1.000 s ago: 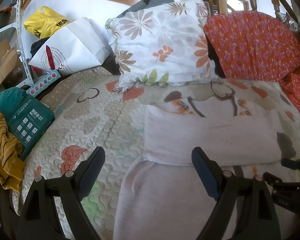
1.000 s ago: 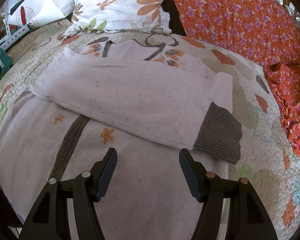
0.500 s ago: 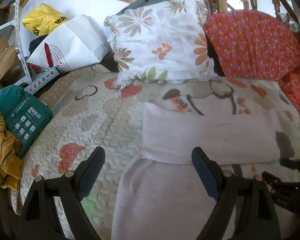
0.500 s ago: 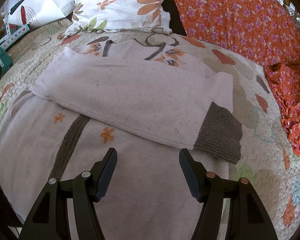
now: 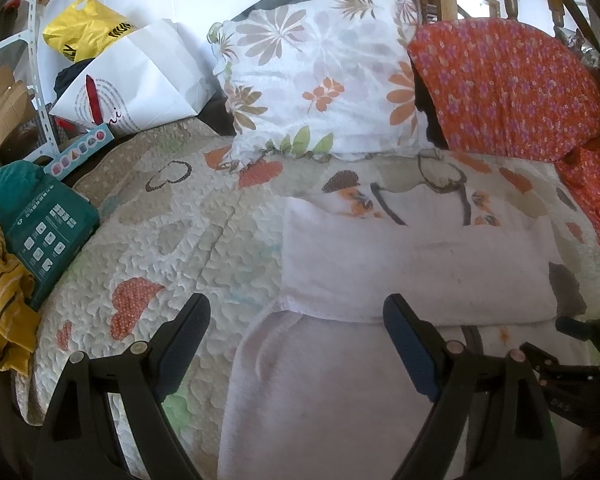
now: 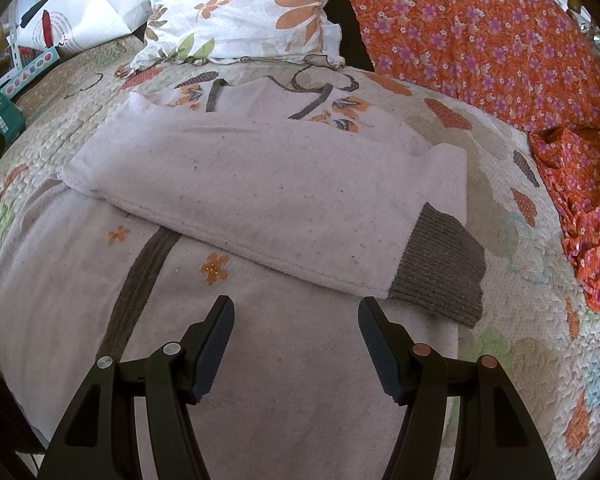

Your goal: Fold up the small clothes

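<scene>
A pale lilac knit sweater (image 6: 284, 360) is laid flat on a quilted bedspread (image 5: 168, 240), near the front edge of the bed. Its fabric is soft and fuzzy, dotted with small dark pills; a dark ribbed stripe and small orange flower patches are seen on the body. One sleeve (image 6: 268, 200) is folded straight across the chest, ending in a grey-brown ribbed cuff (image 6: 440, 264) that overhangs the sweater's side onto the quilt. The bedspread is puffy, stitched in a pebbled pattern, printed with hearts in orange, beige and green.

The left hand-held gripper (image 5: 296, 344) is held with its jaws wide apart, nothing between them; one finger is over the quilt, the other over the sweater's left part. The right hand-held gripper (image 6: 296, 340) is also spread apart and empty, above the sweater's lower body just below the folded sleeve. Whether either touches the fabric cannot be told.

Only in the left view: a yellow plastic bag (image 5: 84, 28), a green box (image 5: 48, 236), a mustard striped cloth (image 5: 0, 292) and wooden bedposts. The cuff's ribbing and the sweater's right edge are clear only in the right view. Shown in both: a floral pillow (image 5: 324, 76), a white paper bag (image 5: 140, 80) and a crinkled orange flowered cloth (image 6: 500, 48).
</scene>
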{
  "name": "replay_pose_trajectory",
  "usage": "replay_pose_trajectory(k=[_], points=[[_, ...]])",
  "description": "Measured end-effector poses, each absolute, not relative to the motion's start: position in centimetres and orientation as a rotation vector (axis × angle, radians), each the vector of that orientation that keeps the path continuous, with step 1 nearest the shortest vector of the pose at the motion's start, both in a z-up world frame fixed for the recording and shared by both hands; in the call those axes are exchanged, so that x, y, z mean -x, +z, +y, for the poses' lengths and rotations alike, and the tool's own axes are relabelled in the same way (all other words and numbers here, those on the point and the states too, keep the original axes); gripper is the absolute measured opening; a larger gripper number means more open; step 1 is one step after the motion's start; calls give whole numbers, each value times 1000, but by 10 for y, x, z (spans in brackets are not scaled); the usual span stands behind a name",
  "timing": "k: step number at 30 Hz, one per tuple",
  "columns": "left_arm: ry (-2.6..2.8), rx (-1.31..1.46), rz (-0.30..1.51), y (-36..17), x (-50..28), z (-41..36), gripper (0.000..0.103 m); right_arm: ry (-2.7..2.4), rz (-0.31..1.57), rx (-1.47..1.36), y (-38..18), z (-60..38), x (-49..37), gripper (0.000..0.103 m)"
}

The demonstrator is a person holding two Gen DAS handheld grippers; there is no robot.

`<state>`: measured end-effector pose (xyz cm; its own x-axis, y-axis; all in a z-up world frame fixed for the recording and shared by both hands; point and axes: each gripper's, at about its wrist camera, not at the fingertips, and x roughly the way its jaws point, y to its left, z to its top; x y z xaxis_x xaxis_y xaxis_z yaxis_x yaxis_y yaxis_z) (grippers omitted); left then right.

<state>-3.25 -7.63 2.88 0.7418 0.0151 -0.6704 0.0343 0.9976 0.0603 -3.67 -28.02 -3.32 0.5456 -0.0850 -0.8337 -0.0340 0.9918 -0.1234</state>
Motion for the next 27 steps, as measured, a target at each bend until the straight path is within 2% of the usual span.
replay_pose_trajectory(k=[18,23,27], points=[[9,-72,744,31,31,-60,88,-44,944,172,-28,-277,48,69],[18,-24,826,9,33,-26,88,-102,883,219,-16,-283,71,69],[-4,96,937,-18,42,12,88,-136,892,32,-7,-317,101,71]])
